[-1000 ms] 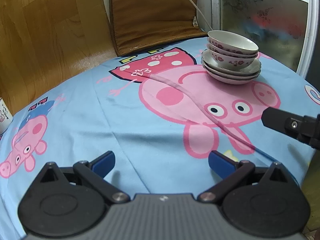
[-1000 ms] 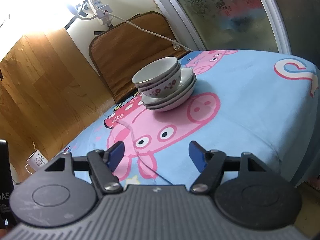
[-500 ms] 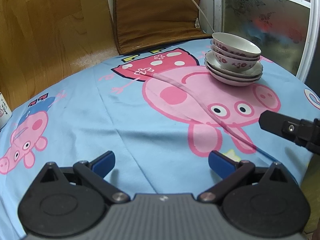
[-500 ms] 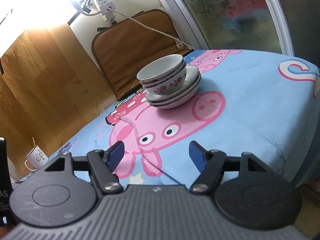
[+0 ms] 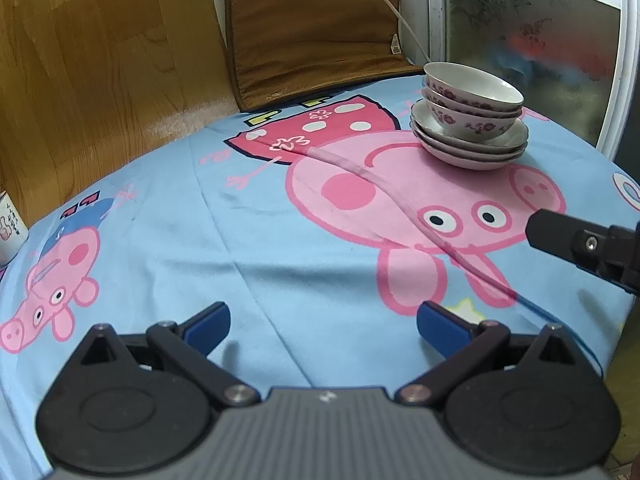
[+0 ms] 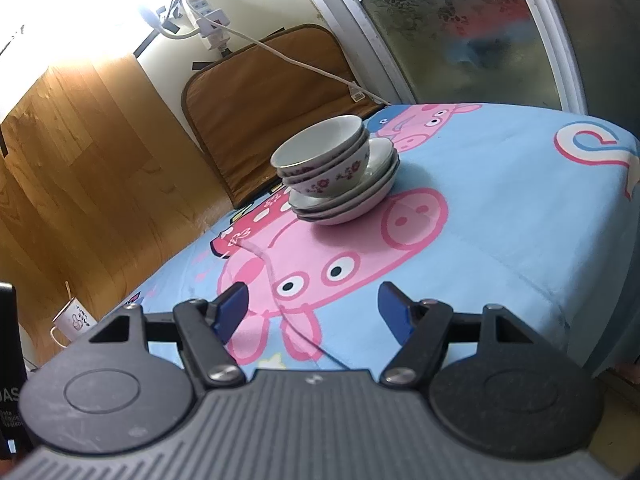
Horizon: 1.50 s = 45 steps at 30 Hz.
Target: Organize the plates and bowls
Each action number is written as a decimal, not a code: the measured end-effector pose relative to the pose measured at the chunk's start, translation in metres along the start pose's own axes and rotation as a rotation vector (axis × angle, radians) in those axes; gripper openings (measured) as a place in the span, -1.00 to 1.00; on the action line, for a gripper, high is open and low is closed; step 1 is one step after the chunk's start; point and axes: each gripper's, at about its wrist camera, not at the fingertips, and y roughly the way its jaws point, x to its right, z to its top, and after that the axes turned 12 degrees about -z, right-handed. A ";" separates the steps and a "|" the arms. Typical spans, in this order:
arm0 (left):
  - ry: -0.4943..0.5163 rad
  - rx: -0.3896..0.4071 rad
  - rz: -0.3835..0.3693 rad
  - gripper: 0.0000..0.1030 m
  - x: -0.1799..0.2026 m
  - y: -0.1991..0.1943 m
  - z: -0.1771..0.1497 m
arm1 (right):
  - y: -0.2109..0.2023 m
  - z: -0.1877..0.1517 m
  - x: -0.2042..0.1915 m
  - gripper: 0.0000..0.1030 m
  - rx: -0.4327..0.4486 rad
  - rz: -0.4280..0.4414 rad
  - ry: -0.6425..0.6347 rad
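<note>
While both tools hover low over the blue cartoon-pig tablecloth (image 5: pixel 248 240), the left gripper (image 5: pixel 322 322) and right gripper (image 6: pixel 312 308) stay spread wide with nothing between their blue pads. Compared with a second ago, the stack looms slightly larger and nearer in both views. Farther back, three floral white ceramic bowls (image 6: pixel 324 162) sit nested upright, mouths up, on stacked white plates (image 6: pixel 352 196) near the brown cushion (image 5: pixel 312 32).
</note>
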 end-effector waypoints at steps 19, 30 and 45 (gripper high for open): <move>0.007 0.043 0.117 1.00 0.006 0.003 0.007 | 0.008 0.003 0.020 0.65 -0.004 -0.006 0.062; 0.026 0.020 0.142 1.00 0.013 0.008 0.005 | 0.009 0.004 0.029 0.74 -0.003 -0.013 0.092; 0.024 0.005 0.112 1.00 0.016 0.005 0.002 | 0.006 0.003 0.030 0.74 0.000 -0.009 0.091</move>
